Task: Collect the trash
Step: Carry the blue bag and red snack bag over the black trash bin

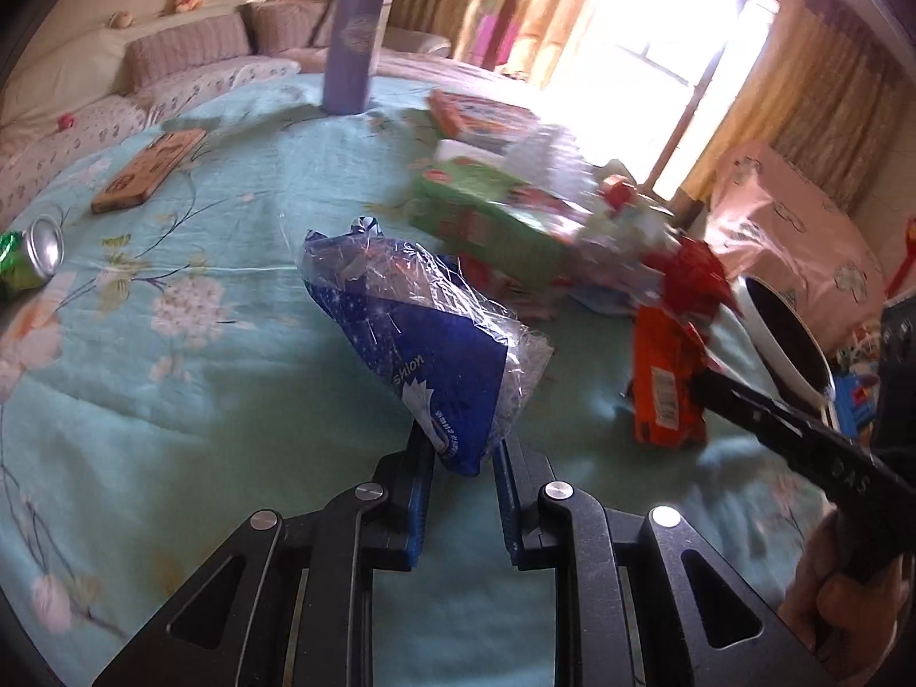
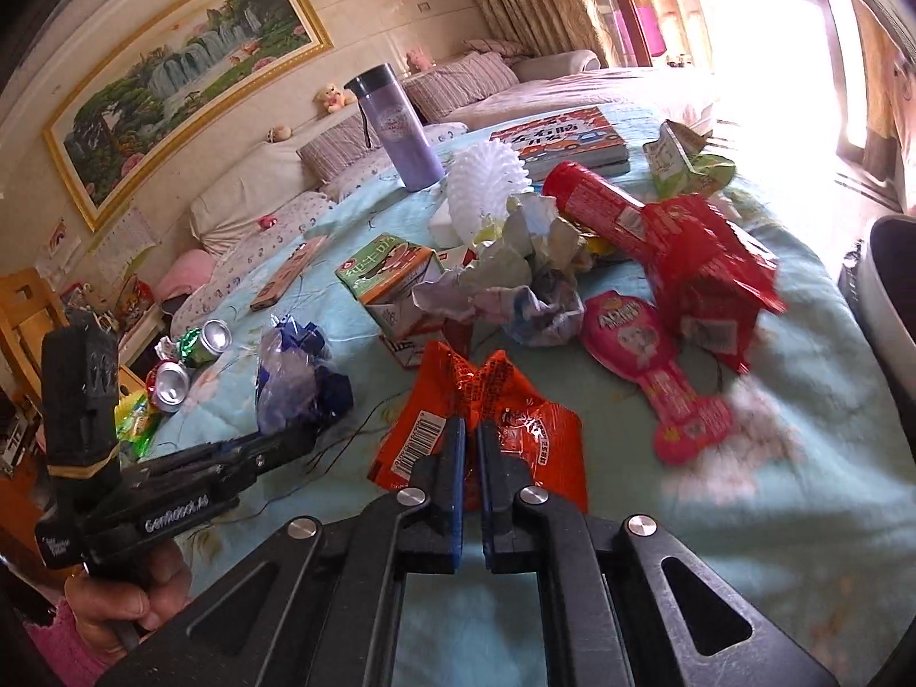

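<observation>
**Inspector:** Report the left gripper [image 1: 461, 452].

**Assistant:** Its fingers are drawn in close on the lower end of a blue and clear plastic bag [image 1: 423, 338]. The bag stands up from the jaws above the pale green bedspread [image 1: 200, 401], crumpled, with its top free.

**Inspector:** And the right gripper [image 2: 470, 446]?

**Assistant:** Pinched nearly flat on an orange snack wrapper [image 2: 486, 406] — only the thin film sits between the pads. The wrapper lies just beside the bag, nearer the bin.

**Inspector:** What remains on the bed?

**Assistant:** A good deal. Two crushed cans [image 2: 189, 360] at the left; a green carton [image 2: 389, 280]; a heap of crumpled paper [image 2: 526, 269]; a red packet [image 2: 687, 263]; a pink pouch [image 2: 658, 366]. A purple flask [image 2: 398, 126] and a book [image 2: 567, 137] stand further back, and I judge those not to be trash.

**Inspector:** Stage of work?

**Assistant:** Grasp made on both sides, by my reading — the carry has not begun. Collection overall looks to be early.

**Inspector:** Where does it go?

**Assistant:** A white bin with a dark inside [image 1: 784, 338] stands off the right edge of the bed, open at the top.

**Inspector:** Requirements for the next move?

**Assistant:** Lift both pieces clear of the bedspread, swing right over the rim, and let go only once above the opening. The bag is light and springy and may slip, so the grip should hold firm in transit.
</observation>
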A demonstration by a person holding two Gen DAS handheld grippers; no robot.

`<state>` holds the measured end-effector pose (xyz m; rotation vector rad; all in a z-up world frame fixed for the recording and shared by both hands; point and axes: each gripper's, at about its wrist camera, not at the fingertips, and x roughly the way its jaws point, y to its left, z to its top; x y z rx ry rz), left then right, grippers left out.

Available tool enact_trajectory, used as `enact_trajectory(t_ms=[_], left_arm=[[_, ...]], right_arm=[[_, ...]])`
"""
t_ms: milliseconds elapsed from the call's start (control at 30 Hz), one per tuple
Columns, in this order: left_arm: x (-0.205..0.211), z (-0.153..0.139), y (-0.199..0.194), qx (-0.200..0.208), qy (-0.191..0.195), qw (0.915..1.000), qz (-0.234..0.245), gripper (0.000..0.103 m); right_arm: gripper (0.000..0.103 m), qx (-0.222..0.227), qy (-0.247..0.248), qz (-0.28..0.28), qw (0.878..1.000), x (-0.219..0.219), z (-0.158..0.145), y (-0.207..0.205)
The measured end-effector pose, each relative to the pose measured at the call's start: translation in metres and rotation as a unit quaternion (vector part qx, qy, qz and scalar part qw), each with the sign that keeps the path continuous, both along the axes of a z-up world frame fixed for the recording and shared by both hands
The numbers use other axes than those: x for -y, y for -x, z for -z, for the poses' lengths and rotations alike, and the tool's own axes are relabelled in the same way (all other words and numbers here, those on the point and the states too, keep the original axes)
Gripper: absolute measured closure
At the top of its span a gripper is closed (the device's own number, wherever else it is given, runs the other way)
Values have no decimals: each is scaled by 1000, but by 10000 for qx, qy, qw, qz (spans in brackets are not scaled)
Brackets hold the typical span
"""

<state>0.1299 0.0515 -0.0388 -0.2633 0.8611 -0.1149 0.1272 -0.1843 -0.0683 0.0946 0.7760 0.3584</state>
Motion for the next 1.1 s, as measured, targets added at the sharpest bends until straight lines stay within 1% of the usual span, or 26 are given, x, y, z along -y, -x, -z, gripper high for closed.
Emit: enact_trajectory(t_ms=[200,400,767,967,1100], left_arm=[[34,-25,21,279,-114,9978,584,84],[61,-33,21,335,-158,9940,1033,84],[116,-37,-9,321,-345,9842,1706,84],[144,-38,-38,324,-432,9776,2034,84],[168,-38,-57,292,-409,9739,2211,84]], right_arm=[[99,196,-135,248,9994,29,-15,23],[99,397,-166,582,9974,60,-31,43],[99,689,-175,1257,9895,125,-51,57],[99,831,-175,1601,9834,163,-62,56],[99,893,-150,1813,9793,186,-67,51]])
